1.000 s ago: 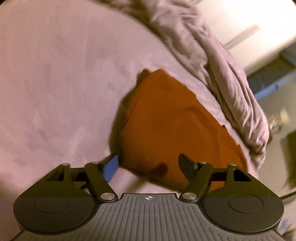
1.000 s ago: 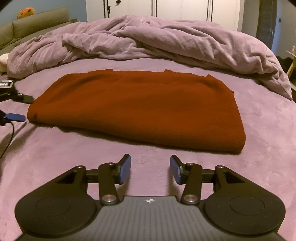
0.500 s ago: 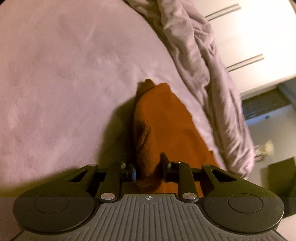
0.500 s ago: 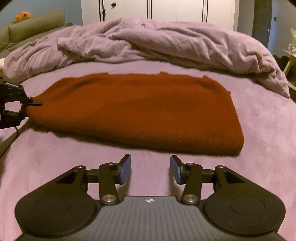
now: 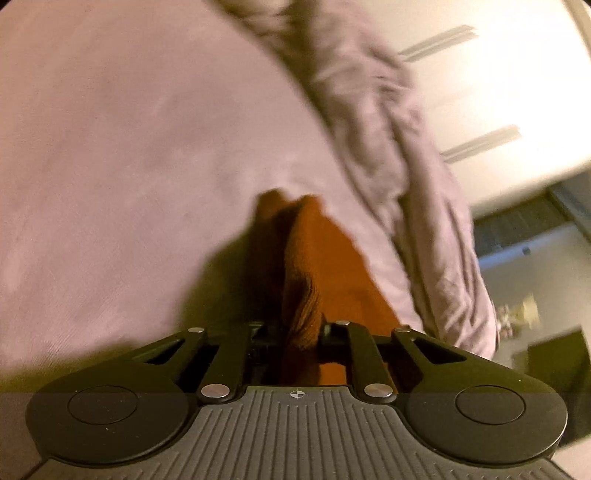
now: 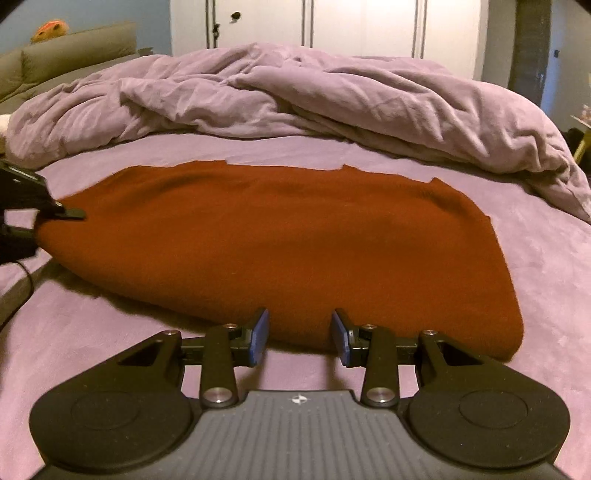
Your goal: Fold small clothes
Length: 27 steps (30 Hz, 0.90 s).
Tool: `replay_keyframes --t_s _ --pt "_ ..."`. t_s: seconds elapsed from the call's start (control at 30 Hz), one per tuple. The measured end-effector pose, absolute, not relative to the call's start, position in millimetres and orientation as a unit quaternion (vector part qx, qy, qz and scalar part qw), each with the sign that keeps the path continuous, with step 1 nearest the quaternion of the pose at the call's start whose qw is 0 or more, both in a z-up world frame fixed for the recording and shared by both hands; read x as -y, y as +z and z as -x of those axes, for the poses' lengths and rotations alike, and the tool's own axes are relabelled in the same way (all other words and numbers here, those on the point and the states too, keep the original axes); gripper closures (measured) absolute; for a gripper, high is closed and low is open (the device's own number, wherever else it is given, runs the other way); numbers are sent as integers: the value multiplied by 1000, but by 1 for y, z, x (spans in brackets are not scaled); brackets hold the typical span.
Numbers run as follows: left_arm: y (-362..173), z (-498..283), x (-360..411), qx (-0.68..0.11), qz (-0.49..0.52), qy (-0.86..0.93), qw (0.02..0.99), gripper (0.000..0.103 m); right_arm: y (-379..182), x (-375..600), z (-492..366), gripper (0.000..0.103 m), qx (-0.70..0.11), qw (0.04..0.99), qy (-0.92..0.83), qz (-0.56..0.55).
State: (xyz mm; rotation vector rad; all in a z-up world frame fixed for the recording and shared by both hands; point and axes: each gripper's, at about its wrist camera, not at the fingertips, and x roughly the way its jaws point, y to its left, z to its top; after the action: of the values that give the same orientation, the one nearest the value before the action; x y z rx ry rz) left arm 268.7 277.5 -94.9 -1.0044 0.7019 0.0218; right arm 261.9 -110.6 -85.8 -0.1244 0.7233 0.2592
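On the bed (image 6: 546, 280), a rust-red folded garment (image 6: 280, 236) lies flat on the purple sheet, long side across the right wrist view. Crumpled purple duvet (image 6: 295, 96) sits behind it, touching or just beside the far edge. Left tool (image 5: 301, 332) is clamped on the garment's left end: fabric bunched between its fingers, that end pulled up into a ridge. Same tool shows at the left edge of the right wrist view (image 6: 48, 218), gripping that end. Left wrist view is motion-blurred. Right tool (image 6: 299, 336) is wide, nothing between its blue pads (image 6: 258, 332); it sits low at the garment's near edge, right of centre, tips just over the fold. Can't tell whether they touch the cloth. White wardrobe doors (image 6: 369, 26) behind the bed.
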Motion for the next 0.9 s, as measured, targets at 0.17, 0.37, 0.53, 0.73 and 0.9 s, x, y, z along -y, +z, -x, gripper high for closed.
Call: replay_keyframes --t_s 0.17,0.37,0.53,0.73,0.9 --pt "-39 -288 -240 -297 417 -46 857 93 -86 134 -259 67 -358 928 101 35" --pt "-11 -323 -122 -317 320 -156 879 93 -84 164 -246 66 -350 933 79 7" --pt "-65 -341 -39 -397 256 -165 866 93 -88 187 -248 66 -348 937 43 -3" --pt "-95 -343 -22 -427 214 -151 865 89 -104 218 -251 66 -364 931 -12 -3" --pt "-63 -305 -35 -397 183 -182 881 65 -104 219 -254 64 -363 932 -6 12"
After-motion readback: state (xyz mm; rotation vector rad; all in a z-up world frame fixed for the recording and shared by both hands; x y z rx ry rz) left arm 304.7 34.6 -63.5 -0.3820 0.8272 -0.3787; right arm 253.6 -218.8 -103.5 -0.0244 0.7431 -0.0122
